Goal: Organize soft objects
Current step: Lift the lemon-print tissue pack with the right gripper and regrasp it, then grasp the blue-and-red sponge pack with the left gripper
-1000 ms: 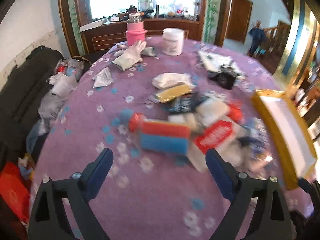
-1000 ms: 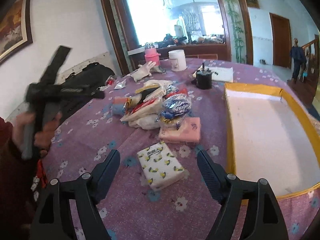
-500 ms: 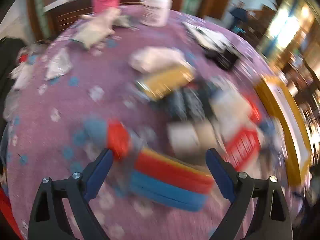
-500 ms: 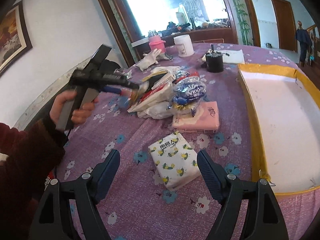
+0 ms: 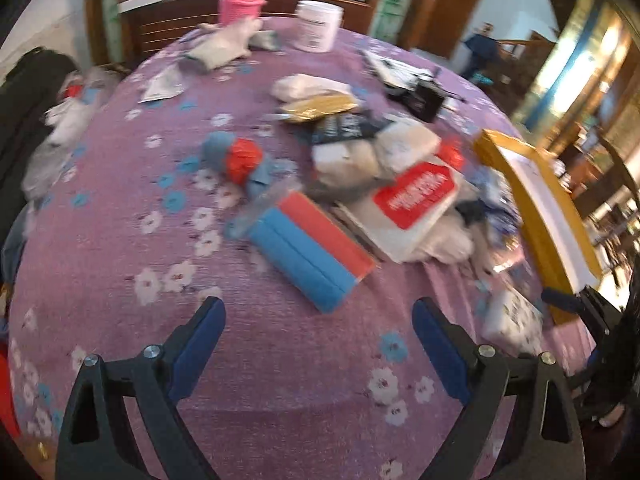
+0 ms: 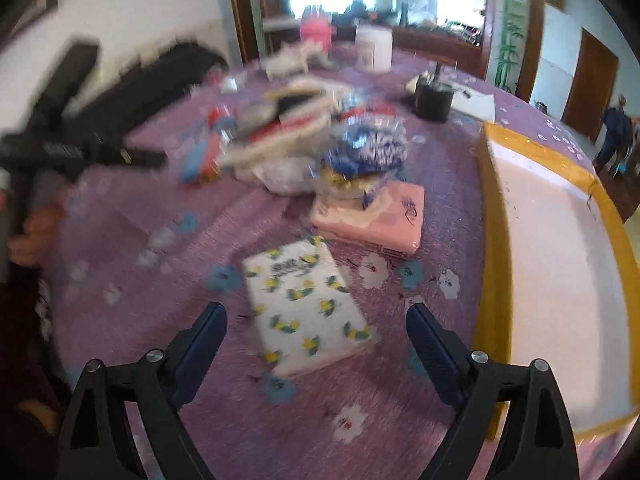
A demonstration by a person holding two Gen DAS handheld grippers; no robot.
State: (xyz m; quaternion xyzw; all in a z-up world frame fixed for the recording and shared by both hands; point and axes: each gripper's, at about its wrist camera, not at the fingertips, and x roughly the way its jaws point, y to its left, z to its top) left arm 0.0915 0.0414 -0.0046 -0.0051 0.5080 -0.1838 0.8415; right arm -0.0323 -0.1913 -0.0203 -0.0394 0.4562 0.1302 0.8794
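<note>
A pile of soft packs lies on the purple flowered tablecloth [image 5: 120, 240]. My left gripper [image 5: 318, 334] is open, just short of a blue and red sponge pack [image 5: 308, 248], with nothing between its fingers. A red and blue cloth bundle [image 5: 236, 158] lies beyond it. My right gripper [image 6: 316, 338] has its jaws opening; the near end of a white tissue pack with yellow lemons [image 6: 306, 304] lies between the fingers, untouched. A pink tissue pack [image 6: 372, 216] and a blue and white bag [image 6: 364, 148] sit behind it.
A white tray with a yellow rim [image 6: 552, 272] lies on the right, also seen as the tray [image 5: 536, 208]. A black cup [image 6: 434, 98], a white tub [image 5: 318, 26] and a pink container [image 5: 240, 4] stand at the far side. A person's hand [image 6: 36, 228] holds the left gripper.
The left gripper pulled back from the sponge pack, which now lies beyond its fingertips. The right gripper sank toward the lemon tissue pack and its fingers spread slightly wider.
</note>
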